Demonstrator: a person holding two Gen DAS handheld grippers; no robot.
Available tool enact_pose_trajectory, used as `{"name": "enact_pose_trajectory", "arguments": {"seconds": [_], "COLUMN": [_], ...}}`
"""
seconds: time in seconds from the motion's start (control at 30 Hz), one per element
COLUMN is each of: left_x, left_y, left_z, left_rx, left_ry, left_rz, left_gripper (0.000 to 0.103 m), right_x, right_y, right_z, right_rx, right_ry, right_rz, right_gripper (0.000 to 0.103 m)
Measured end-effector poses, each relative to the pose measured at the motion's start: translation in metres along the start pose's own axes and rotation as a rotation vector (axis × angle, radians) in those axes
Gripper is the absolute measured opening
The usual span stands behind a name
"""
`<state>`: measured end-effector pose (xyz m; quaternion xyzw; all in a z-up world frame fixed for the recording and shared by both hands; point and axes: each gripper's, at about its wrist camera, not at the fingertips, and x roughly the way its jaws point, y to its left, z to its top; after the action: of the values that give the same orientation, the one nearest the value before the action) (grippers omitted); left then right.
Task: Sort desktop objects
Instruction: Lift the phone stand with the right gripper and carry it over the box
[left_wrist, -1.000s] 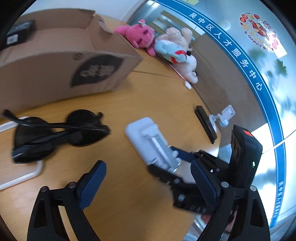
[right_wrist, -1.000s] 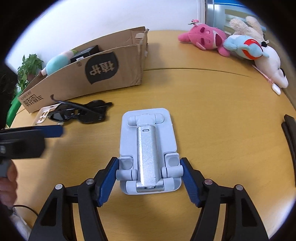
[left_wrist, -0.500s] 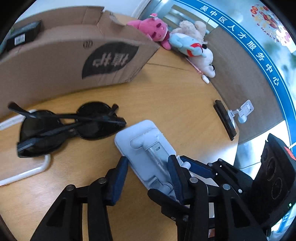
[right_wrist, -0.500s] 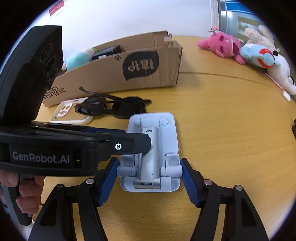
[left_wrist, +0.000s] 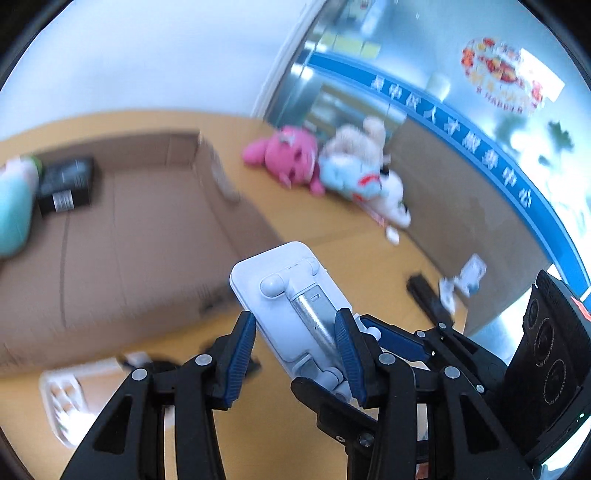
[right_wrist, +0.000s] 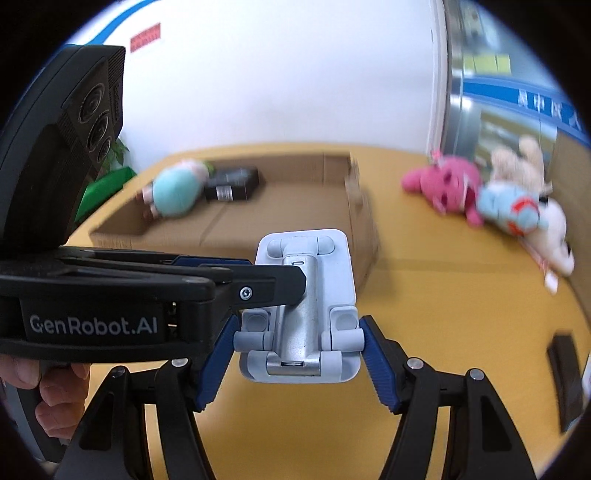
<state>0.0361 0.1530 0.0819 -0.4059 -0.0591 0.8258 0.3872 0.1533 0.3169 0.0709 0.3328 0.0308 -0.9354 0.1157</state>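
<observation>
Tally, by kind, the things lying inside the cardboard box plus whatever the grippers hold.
plush toy: 1
black carton: 1
phone stand: 1
Total: 3

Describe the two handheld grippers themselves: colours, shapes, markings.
Both the left gripper and the right gripper are black, with triangular cut-out frames, silver rivets and ribbed blue pads on the fingers. The left one's side reads "GenRobot.AI" in white and carries a black three-lens block.
</observation>
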Motion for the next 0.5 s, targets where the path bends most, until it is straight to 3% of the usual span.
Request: {"name": "enact_pose_trajectory", "arguments": {"seconds": [0.27, 0.5], "left_x": [-0.034, -0.029], "left_y": [0.040, 0.099], "left_z": [0.098, 0.177], "left_rx": [0.053, 0.022], "left_ry": [-0.117, -0.133], "left_rz": [0.102, 0.148], "left_gripper": [0.043, 0.043], "right_x": [0.034, 0.090], "right_y": [0.005, 0.008], "right_z": [0.103, 0.186], "right_rx": [-0.047, -0.073], "right_ry": [-0.117, -0.136], "right_rz": [0.060, 0.111], "right_gripper": [0.066, 0.066]}}
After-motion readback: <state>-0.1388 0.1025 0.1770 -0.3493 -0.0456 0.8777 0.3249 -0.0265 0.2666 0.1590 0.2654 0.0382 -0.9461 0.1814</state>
